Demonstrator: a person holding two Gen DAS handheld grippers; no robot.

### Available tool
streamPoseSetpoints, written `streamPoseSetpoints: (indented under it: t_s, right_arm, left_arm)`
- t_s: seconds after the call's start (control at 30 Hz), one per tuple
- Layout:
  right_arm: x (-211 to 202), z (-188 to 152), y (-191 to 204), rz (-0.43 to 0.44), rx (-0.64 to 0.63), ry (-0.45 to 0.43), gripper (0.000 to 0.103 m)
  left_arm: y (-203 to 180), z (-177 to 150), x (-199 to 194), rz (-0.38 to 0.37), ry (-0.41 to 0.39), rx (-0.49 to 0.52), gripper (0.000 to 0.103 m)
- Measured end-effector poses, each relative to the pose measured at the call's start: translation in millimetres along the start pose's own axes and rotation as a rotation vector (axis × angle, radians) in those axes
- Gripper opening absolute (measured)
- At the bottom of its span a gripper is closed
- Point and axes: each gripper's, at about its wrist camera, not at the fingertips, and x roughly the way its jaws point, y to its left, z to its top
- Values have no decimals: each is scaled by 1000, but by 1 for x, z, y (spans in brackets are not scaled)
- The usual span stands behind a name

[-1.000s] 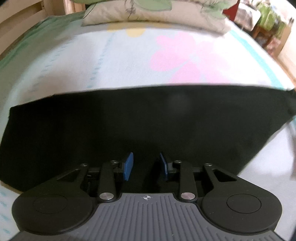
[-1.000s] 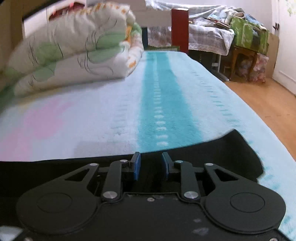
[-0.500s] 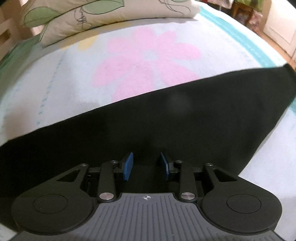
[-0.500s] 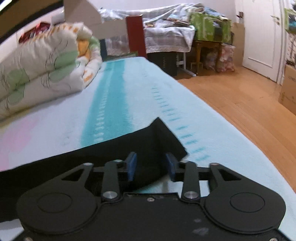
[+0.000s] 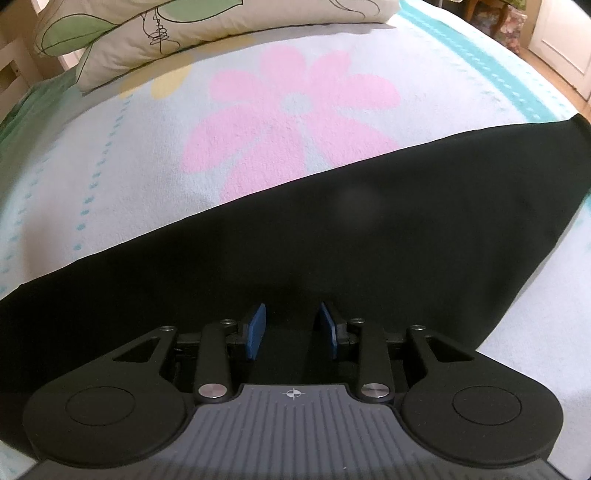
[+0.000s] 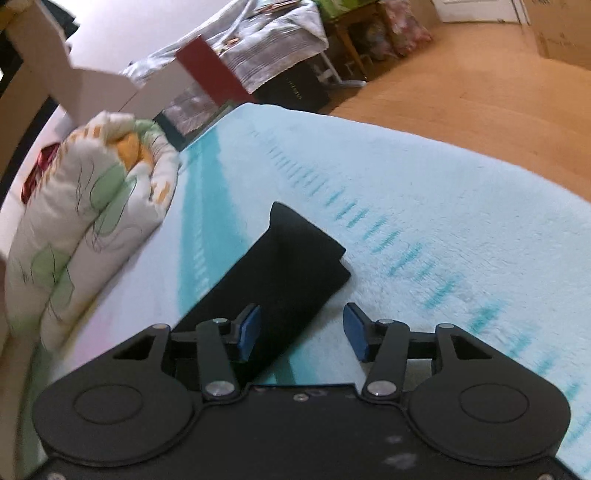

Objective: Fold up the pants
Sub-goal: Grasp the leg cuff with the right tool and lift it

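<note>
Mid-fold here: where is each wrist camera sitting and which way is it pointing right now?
Left wrist: sits behind the left gripper, low over the black pants, facing the pink flower on the blanket and the quilt; its jaws show, parted.
Right wrist: sits behind the right gripper, tilted, facing along the bed toward the wooden floor; its jaws show, wide apart over the pants' end.
Shared: pants, blanket, quilt.

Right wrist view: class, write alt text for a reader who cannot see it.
The open right gripper hovers over the end of black pants lying on a light blue blanket. A folded floral quilt sits at left, and a wooden floor lies beyond the bed.
</note>
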Motion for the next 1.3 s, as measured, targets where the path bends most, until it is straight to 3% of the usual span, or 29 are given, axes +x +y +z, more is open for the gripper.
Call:
streamPoseSetpoints:
  t_s: [0.5, 0.83, 0.93, 1.03, 1.13, 1.3]
  right_arm:
    - [18, 14, -3, 4, 188, -18, 53]
    - [27, 16, 4, -57, 212, -40, 43]
    - [26, 14, 6, -62, 147, -38, 43]
    - [25, 14, 1, -46, 166, -42, 42]
    - [24, 14, 1, -48, 148, -38, 42]
    - [24, 14, 4, -55, 93, -32, 42]
  left_arm:
    - [7, 1, 2, -47, -6, -17, 32]
    - [7, 8, -15, -61, -33, -60, 28]
    - [-13, 27, -35, -113, -85, -63, 28]
    - [-49, 52, -47, -173, -134, -36, 28]
    - [-82, 75, -43, -240, -138, -47, 28]
    - [-131, 95, -16, -268, -110, -26, 28]
